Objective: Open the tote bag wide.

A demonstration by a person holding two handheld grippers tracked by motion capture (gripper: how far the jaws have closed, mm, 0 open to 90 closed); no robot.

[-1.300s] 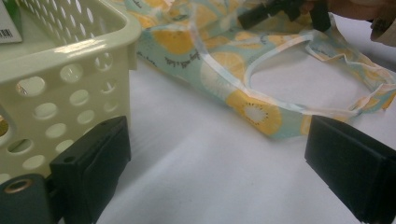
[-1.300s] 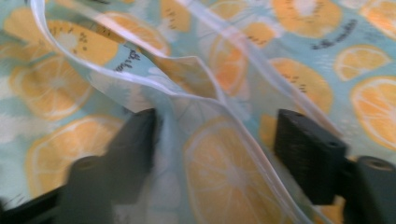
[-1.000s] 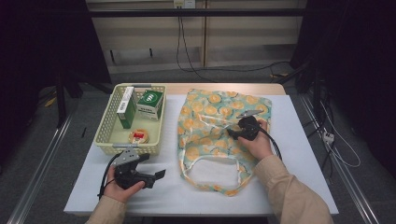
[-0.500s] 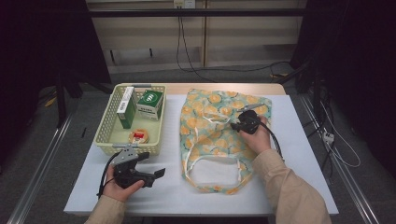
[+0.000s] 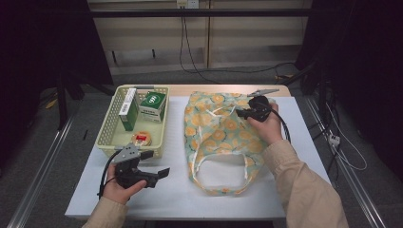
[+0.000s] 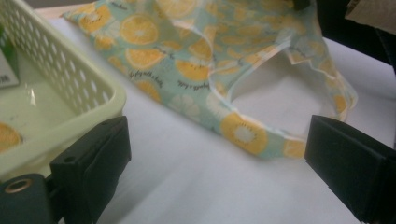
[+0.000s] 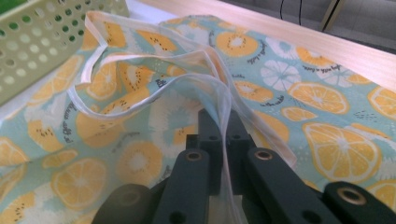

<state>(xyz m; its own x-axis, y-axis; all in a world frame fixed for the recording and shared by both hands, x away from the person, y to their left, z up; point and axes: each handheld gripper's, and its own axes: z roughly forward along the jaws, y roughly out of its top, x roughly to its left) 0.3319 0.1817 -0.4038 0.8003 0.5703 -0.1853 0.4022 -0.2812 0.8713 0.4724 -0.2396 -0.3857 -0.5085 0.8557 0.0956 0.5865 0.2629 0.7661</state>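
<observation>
Thin fabric bag [image 5: 223, 137] printed with orange slices on pale green, trimmed in white along handles and mouth. Lies flat and rumpled across the middle of the white bench [image 5: 304, 142], one looped handle [image 5: 221, 173] spread toward the person, far edge near the wooden strip at the bench's back.

Pinched at its far right part by the right gripper [image 5: 247, 113]: in the right gripper view, fingers [image 7: 208, 126] closed tight together on a fold of the white-edged cloth [image 7: 224, 107], which rises between them and drapes over either side.

Left gripper [image 5: 159, 175] resting low on the bench at the near left, clear of the bag; fingers [image 6: 93, 163] spread wide apart with nothing between, the bag's near handle loop lying beyond the gap.

Pale yellow perforated basket [image 5: 111, 137] just left of the bag, holding a green box [image 5: 153, 105], a tall green-and-white carton [image 5: 128, 110] and a small round tin [image 5: 141, 139].
</observation>
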